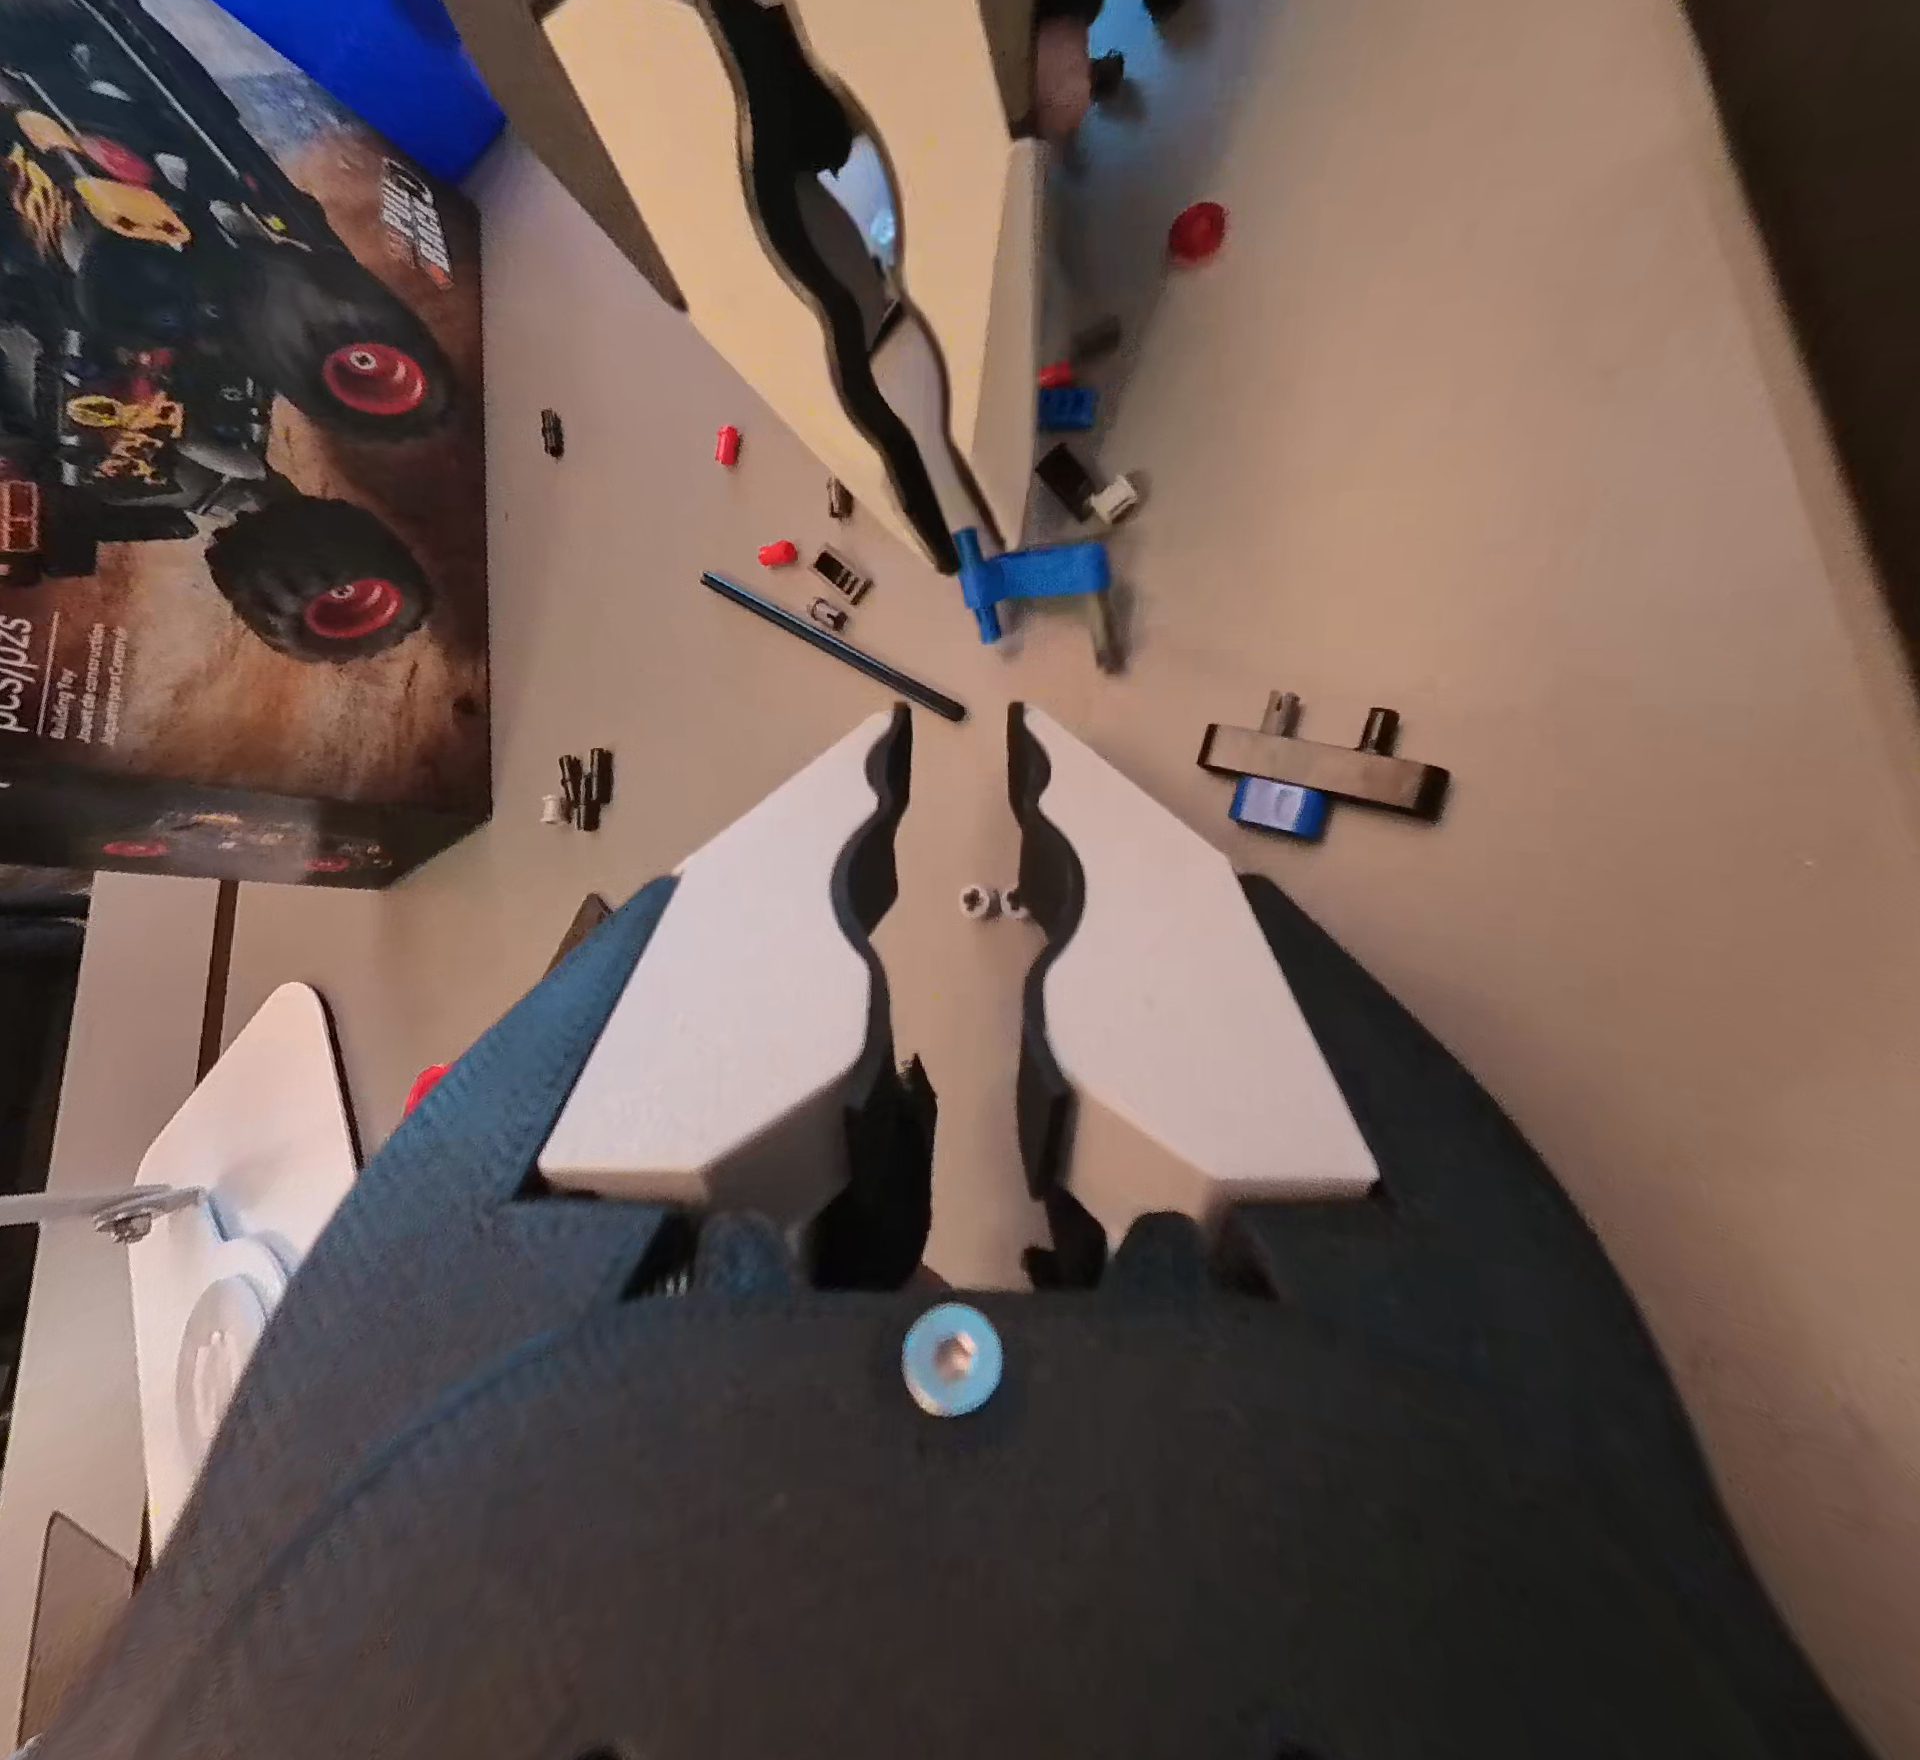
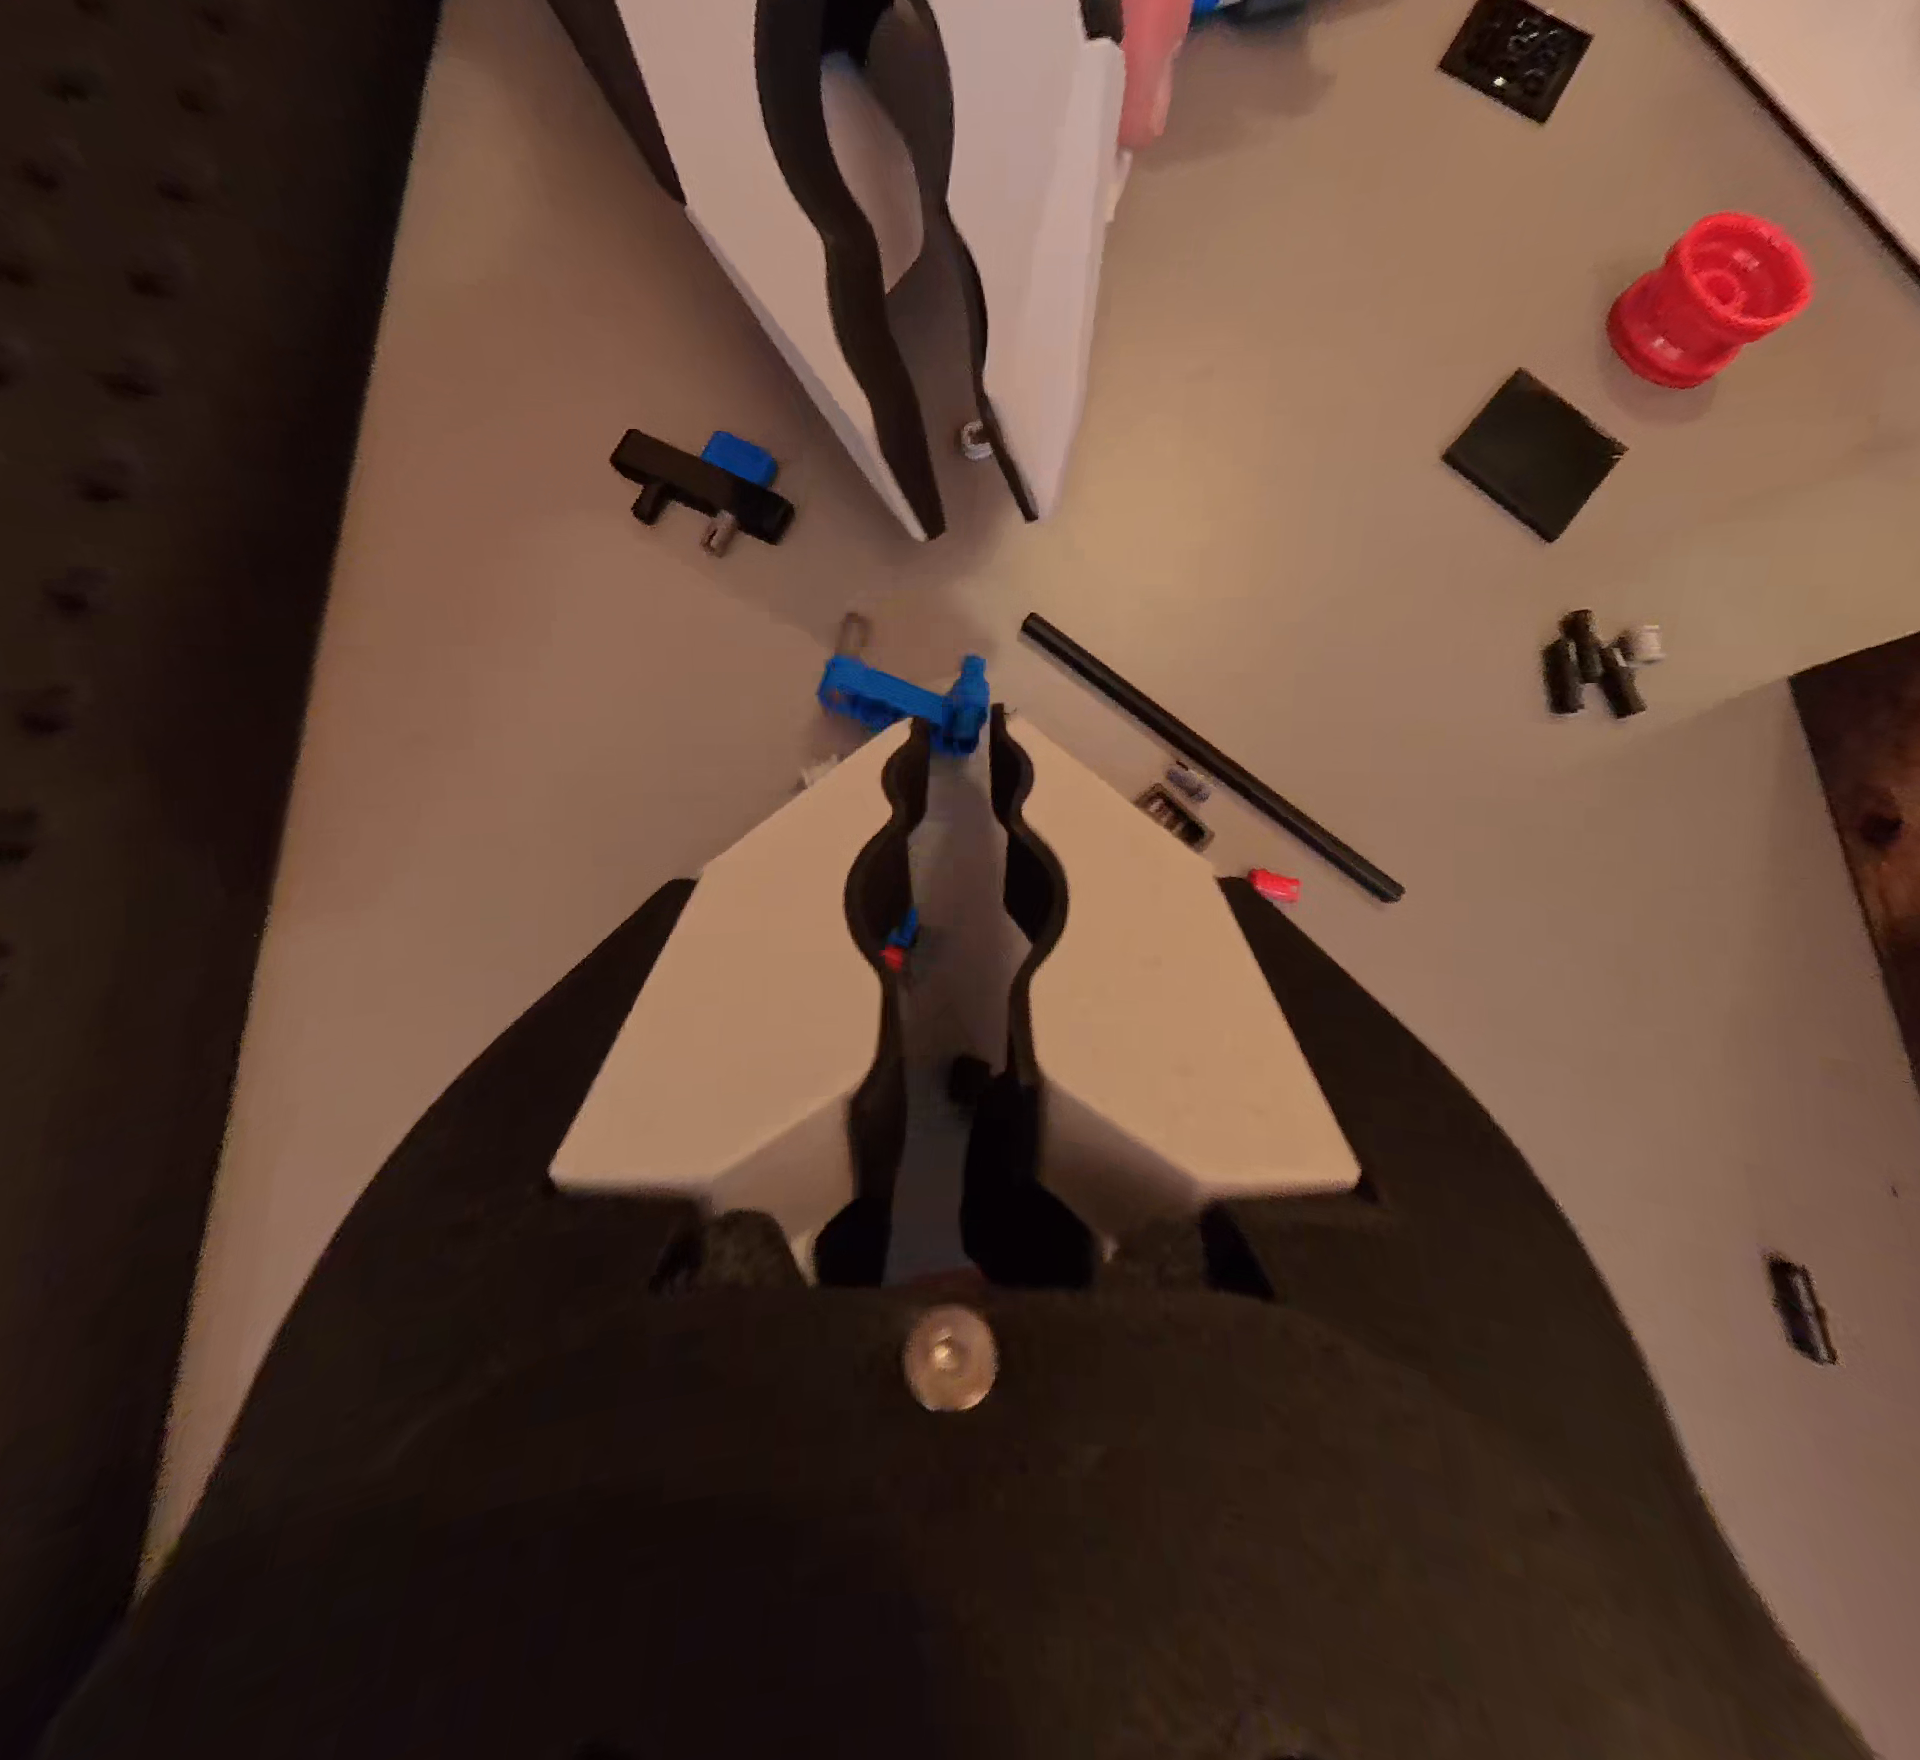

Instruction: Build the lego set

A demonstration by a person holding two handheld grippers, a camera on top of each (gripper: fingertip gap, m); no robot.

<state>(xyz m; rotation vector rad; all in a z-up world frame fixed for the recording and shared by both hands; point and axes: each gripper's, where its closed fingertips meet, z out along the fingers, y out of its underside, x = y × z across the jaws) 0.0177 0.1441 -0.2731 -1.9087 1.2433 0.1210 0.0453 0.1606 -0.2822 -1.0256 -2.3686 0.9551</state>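
Right gripper pinches the blue pin-and-beam piece; left gripper, fingers spread, should steady it squarely.

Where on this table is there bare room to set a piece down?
Bare table lies on the near side of the black axle, and between the red wheel hub and the left gripper. It is crowded around the blue piece at the right gripper.
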